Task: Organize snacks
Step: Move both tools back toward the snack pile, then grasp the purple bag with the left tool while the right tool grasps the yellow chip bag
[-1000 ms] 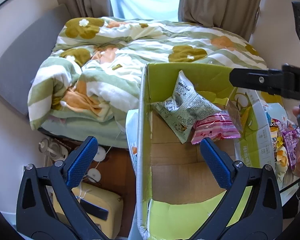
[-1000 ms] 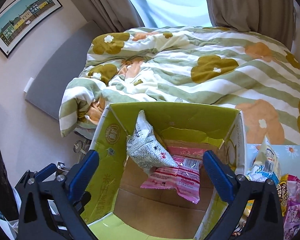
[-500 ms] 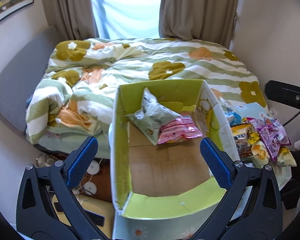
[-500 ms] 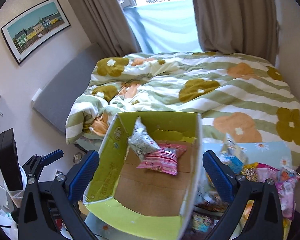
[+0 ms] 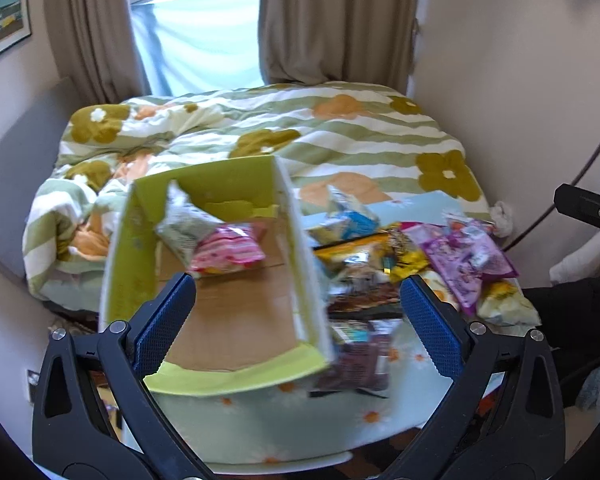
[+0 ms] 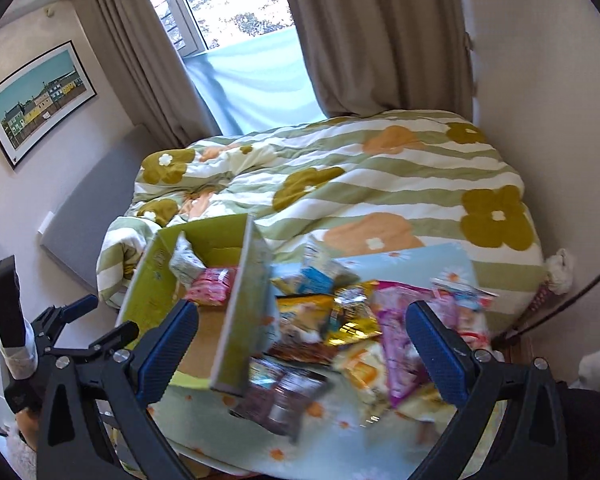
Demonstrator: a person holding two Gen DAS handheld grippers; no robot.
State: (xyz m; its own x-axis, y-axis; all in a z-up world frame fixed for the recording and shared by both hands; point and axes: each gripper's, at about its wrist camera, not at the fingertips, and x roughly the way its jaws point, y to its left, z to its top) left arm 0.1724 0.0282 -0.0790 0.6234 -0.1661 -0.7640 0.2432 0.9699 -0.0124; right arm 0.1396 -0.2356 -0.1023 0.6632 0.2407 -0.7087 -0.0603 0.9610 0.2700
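An open green cardboard box stands on a small table with a flowered cloth. In it lie a grey-white snack bag and a pink one. A heap of loose snack packets lies to the right of the box. My left gripper is open and empty, held back above the box's near end. My right gripper is open and empty above the heap.
A bed with a green-striped flowered duvet lies behind the table. Curtains and a window are beyond. A wall is close on the right. The left gripper's body shows at the right view's left edge.
Both grippers have pulled back and up from the box and swung right, so the snack heap and table now show. Both stayed open. The bags in the box have not moved.
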